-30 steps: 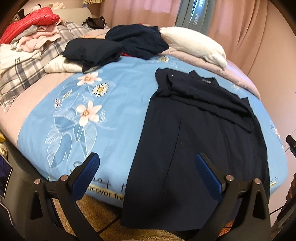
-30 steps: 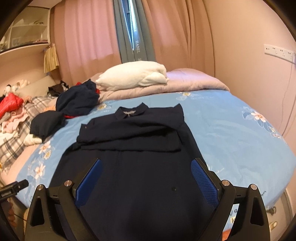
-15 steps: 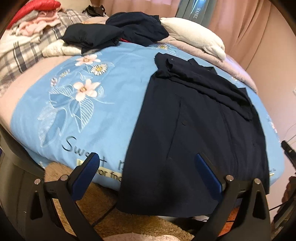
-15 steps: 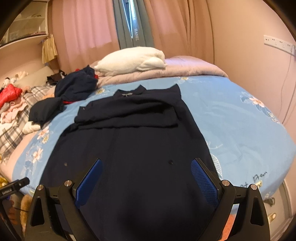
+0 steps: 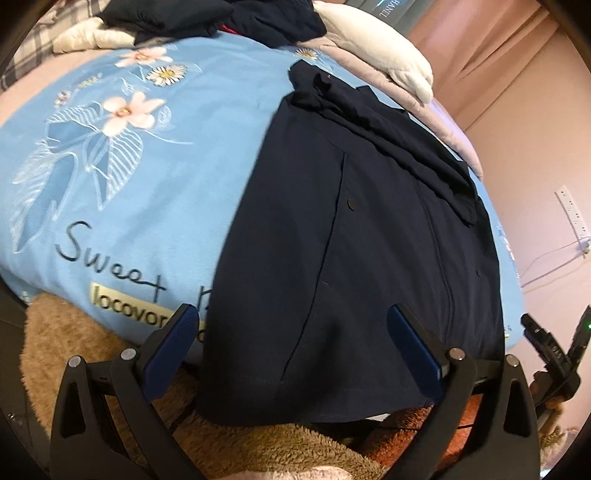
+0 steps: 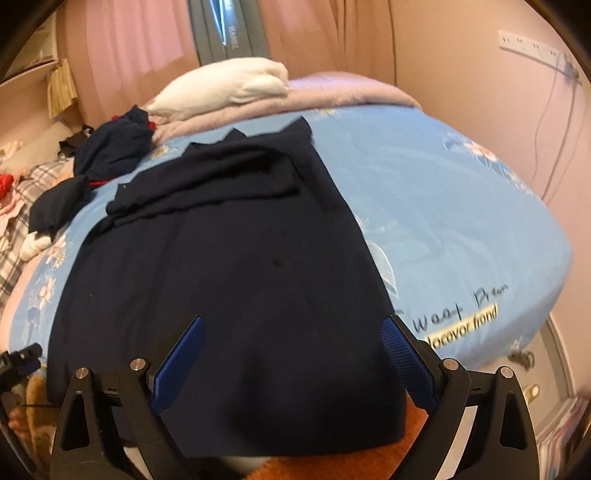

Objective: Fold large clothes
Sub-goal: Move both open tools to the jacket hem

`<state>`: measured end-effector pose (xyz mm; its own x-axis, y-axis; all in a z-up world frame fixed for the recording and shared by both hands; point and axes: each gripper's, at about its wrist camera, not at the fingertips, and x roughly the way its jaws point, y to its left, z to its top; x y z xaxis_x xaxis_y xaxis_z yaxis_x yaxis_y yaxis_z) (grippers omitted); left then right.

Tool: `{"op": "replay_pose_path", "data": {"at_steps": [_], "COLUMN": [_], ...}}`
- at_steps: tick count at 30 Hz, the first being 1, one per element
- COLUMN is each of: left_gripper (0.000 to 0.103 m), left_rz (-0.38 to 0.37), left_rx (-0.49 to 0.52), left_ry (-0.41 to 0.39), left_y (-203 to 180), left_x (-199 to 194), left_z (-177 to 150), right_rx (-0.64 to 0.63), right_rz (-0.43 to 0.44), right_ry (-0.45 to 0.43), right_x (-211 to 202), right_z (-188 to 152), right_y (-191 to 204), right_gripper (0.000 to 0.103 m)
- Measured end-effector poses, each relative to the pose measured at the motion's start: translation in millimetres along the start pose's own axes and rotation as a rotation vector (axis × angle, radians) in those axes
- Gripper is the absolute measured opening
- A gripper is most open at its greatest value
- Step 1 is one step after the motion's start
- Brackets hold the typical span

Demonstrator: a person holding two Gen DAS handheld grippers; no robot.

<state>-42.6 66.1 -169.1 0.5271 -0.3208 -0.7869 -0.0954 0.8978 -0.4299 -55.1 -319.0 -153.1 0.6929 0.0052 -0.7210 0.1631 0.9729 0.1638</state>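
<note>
- Leftmost in the left wrist view, a tan shaggy rug (image 5: 74,332) shows below the bed edge, its pile thick and fuzzy.
- Above it, a light blue sheet (image 5: 147,184) covers the bed, smooth and printed with pale flowers, white leaf outlines and dark script lettering.
- Next, the left gripper (image 5: 293,347) is spread wide and grasps nothing; its black frame ends in blue, finely textured pads (image 5: 173,343), and the dress hem lies in the gap between them.
- Across the middle, a dark navy dress (image 5: 351,240) lies flat on the sheet, matte woven cloth with long seams and small round buttons; its sleeves are folded across the chest, and its hem hangs over the bed edge.
- At the far end, a white pillow (image 5: 380,48) rests, soft and rounded, beside a rumpled dark clothes heap (image 5: 221,14).
- In the right wrist view, the clothes heap (image 6: 107,155) sits at the left, with red trim showing.
- Then the dress (image 6: 229,266) fills the centre, its collar toward the pillow (image 6: 229,85).
- Low in that view, the right gripper (image 6: 293,354) is likewise released and empty, with blue mesh-like pads (image 6: 402,362) on either side of the hem.
- Farther right, the sheet (image 6: 461,221) curves down to a yellow label strip.
- At the right edge, a pink wall (image 6: 517,110) carries a white socket strip (image 6: 528,46) and a thin cable.
</note>
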Motion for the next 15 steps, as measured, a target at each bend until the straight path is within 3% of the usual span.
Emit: {"op": "replay_pose_path", "data": {"at_steps": [7, 11, 15], "left_gripper": [0.097, 0.098, 0.097], "left_rz": [-0.055, -0.07, -0.133], "left_rx": [-0.023, 0.003, -0.048], "left_ry": [0.064, 0.071, 0.079], "left_y": [7.2, 5.0, 17.5], "left_x": [22.6, 21.3, 14.8], "left_z": [3.8, 1.2, -4.1], "right_rx": [0.055, 0.069, 0.076], "right_rz": [-0.017, -0.026, -0.043], "right_ry": [0.066, 0.088, 0.117], "right_x": [7.6, 12.9, 18.6], "right_z": [-12.8, -19.2, -24.3], "right_y": [-20.6, -25.8, -30.4], "right_gripper": [0.096, 0.096, 0.096]}}
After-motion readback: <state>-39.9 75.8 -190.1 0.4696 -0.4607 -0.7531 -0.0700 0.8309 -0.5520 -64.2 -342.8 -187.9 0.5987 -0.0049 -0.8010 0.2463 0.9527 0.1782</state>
